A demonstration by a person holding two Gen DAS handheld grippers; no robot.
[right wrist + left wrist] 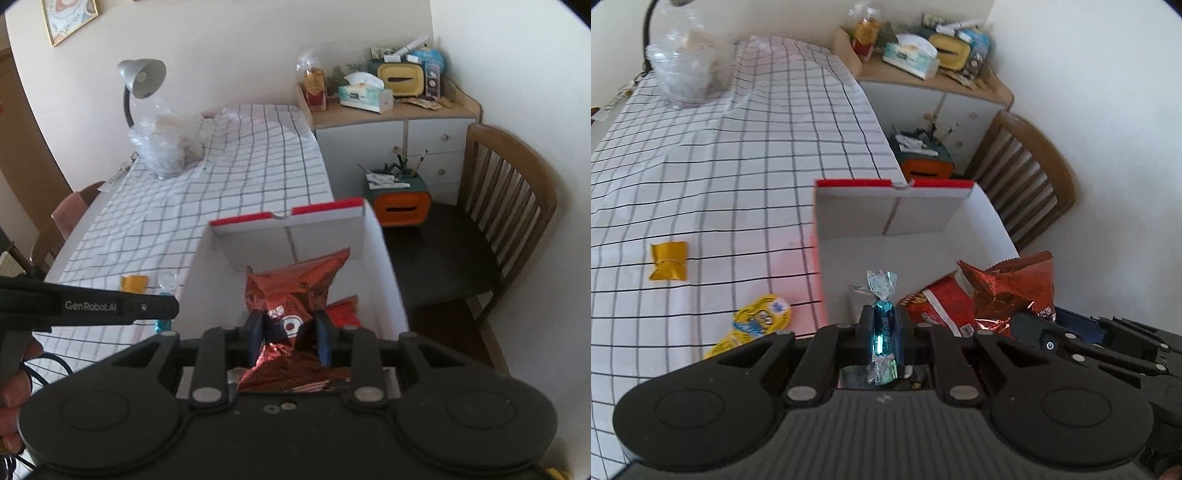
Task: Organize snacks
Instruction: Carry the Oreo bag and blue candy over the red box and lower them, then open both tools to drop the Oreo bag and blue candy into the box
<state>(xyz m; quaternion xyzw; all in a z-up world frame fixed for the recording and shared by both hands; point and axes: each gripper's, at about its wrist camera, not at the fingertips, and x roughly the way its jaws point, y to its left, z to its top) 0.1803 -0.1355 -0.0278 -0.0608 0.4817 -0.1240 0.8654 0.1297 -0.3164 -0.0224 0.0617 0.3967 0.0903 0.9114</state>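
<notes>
The left tool (882, 325) is pinching a blue wrapped candy (884, 326) at the near edge of the white box (916, 221); the right tool (288, 334) is clamping a red foil snack bag (291, 291) over it. Both are needing to clear the rim before releasing, one after the other.

Ahead of the left gripper (882, 325), the open box (975, 221) has free floor at its far end; red snack bags (1008, 291) crowd its near right. The cloth (738, 177) to its left lies mostly bare.
</notes>
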